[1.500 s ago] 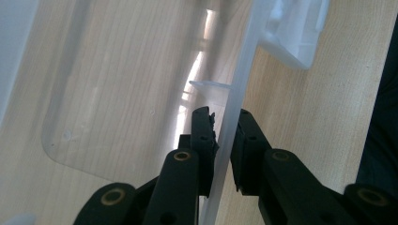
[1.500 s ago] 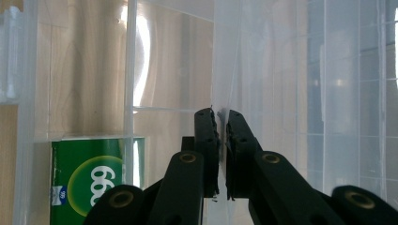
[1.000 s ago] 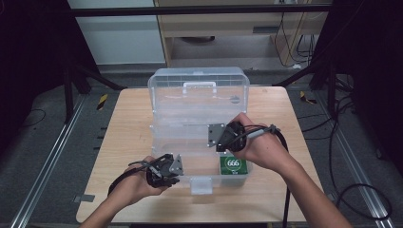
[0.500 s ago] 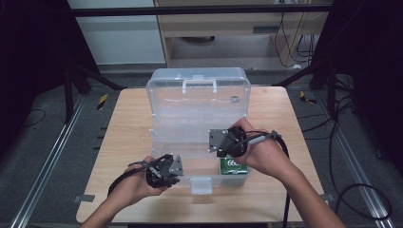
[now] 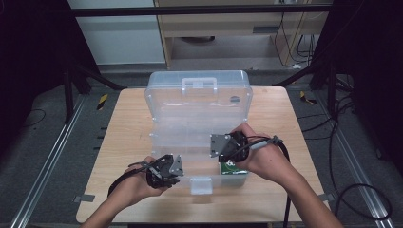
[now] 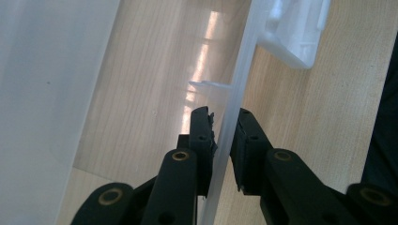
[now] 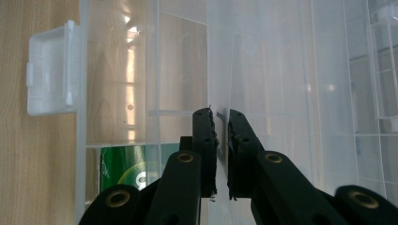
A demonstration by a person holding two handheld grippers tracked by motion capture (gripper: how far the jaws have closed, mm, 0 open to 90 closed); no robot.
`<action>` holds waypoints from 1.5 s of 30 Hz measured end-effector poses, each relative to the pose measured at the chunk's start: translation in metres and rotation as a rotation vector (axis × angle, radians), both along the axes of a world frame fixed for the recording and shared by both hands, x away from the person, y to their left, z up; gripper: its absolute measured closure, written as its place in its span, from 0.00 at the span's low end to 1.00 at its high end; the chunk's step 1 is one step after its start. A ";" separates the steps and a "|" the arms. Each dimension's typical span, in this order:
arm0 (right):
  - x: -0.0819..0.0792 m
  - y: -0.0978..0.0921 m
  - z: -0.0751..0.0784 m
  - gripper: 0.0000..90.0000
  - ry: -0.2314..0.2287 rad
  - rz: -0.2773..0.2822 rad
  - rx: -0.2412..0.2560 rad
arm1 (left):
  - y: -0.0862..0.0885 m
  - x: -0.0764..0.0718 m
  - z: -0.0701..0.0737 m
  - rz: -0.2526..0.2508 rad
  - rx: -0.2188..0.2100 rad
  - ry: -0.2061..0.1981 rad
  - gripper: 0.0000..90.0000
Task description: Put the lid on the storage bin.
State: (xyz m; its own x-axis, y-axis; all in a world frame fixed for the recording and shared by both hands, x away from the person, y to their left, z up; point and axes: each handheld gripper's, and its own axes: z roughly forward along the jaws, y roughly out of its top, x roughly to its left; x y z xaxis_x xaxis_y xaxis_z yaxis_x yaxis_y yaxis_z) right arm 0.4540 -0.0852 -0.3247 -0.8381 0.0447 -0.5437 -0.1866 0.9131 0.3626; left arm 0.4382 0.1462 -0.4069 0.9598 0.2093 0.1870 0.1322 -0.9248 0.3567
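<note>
Left claw: the left gripper (image 5: pixel 177 167) sits at the near front edge of the clear plastic compartment box (image 5: pixel 197 114); in the left gripper view its black jaws (image 6: pixel 224 140) are closed onto the thin front wall (image 6: pixel 234 108) of that box, one jaw on each side of it
Right claw: the right gripper (image 5: pixel 219 146) is over the box's near right part; in the right gripper view its jaws (image 7: pixel 222 145) are pinched on the edge of a translucent plastic tray panel (image 7: pixel 263 65), with only the thin sheet between the pads
Box: it rests on the light wooden table (image 5: pixel 123 128), reaching from both claws away to the far side, with its moulded carry handle (image 5: pixel 199 83) at the far end
Latch: a white plastic latch tab (image 5: pixel 201 185) hangs from the front wall between the two claws, nearer the left one; in the left gripper view it is beyond the jaws, up and to the right (image 6: pixel 295 28)
Green packet: a green printed packet (image 5: pixel 233 169) lies in the near right compartment, just below the right claw; in the right gripper view it is just left of the jaws (image 7: pixel 136 164)
Hands: the person's left hand (image 5: pixel 138 183) and right hand (image 5: pixel 266 156) each wrap a claw body
</note>
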 end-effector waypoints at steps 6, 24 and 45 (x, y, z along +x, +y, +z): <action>-0.001 -0.001 -0.001 0.93 0.000 0.002 0.002 | 0.001 0.000 0.000 0.000 -0.003 0.001 0.88; -0.006 -0.001 -0.004 0.93 0.018 0.012 0.000 | 0.004 -0.002 -0.001 0.005 0.001 -0.015 0.85; -0.008 -0.003 -0.006 0.93 0.029 0.007 0.010 | 0.056 -0.029 0.077 0.112 -0.491 -0.036 0.83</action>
